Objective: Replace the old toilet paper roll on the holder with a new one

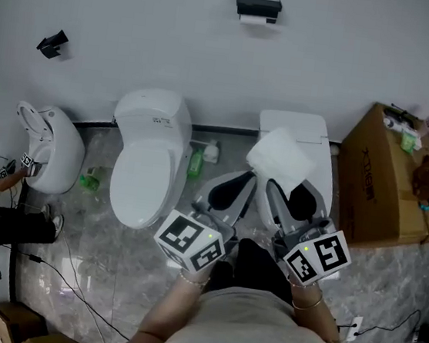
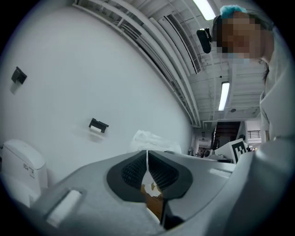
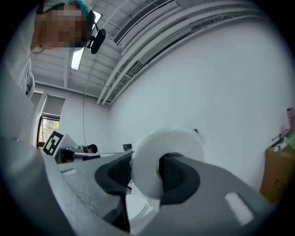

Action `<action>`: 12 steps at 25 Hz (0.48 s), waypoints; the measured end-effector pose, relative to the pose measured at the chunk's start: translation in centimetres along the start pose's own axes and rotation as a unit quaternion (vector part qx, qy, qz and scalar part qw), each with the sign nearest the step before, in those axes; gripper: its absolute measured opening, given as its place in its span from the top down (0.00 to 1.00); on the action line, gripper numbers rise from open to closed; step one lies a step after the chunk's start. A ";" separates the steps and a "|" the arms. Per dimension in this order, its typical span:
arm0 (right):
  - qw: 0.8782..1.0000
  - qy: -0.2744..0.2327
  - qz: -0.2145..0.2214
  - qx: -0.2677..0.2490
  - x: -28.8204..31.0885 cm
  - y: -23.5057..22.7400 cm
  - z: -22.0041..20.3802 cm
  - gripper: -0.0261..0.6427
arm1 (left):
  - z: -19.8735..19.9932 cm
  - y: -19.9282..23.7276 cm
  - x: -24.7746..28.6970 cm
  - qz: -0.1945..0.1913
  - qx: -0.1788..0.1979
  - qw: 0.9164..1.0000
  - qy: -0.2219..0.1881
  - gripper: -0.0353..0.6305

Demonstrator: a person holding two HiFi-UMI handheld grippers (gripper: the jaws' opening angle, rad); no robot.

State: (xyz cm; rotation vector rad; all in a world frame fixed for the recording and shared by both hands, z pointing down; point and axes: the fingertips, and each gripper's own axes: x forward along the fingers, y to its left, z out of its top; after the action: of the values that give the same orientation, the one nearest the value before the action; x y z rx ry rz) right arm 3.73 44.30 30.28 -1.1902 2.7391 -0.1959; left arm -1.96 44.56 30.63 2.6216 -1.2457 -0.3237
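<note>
A white toilet paper roll sat between the jaws of the right gripper, in front of a white closed-lid toilet. The left gripper was just beside it. A black wall-mounted holder hung high on the white wall, well apart. A brown cardboard box stood at the right.

Left gripper: smooth grey moulded shell, jaws lined with black ribbed pads.
Right gripper: same build, grey shell and black lining, with a pale oblong inset on one jaw's flank.
Marker cubes: white faces with bold black square codes, one cube per gripper, each with a small green dot.
Top: pale beige-grey fabric.
Wrists: a thin bracelet on each.
Head: blue-green cap, with a black camera beside it.
</note>
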 end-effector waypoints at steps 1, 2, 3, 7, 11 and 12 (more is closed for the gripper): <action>1.000 0.004 0.000 0.002 0.6 -0.4 -0.3 0.73 | -0.2 0.7 0.3 0.004 -0.003 1.000 0.000 0.92; 1.000 0.006 0.000 0.004 1.2 -0.8 -0.5 0.73 | -0.3 1.4 0.6 0.008 -0.004 1.000 0.001 0.92; 1.000 0.008 0.001 0.006 1.8 -1.3 -0.7 0.73 | -0.3 2.1 1.0 0.011 -0.005 1.000 0.000 0.92; 1.000 0.014 0.009 0.002 5.2 -3.7 -1.3 0.73 | -0.1 5.4 3.8 0.018 -0.011 1.000 -0.005 0.92; 1.000 0.010 0.015 -0.001 9.0 -7.8 -0.9 0.73 | 0.8 8.7 8.3 0.012 -0.003 1.000 -0.020 0.92; 1.000 0.006 0.015 0.002 9.9 -8.9 -0.6 0.73 | 1.4 9.4 9.5 0.010 0.001 1.000 -0.025 0.92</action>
State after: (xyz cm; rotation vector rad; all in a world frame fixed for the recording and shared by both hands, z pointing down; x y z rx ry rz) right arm 3.31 31.01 31.58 -1.1507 2.7640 -0.2058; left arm -3.39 31.24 31.04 2.6151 -1.2883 -0.3866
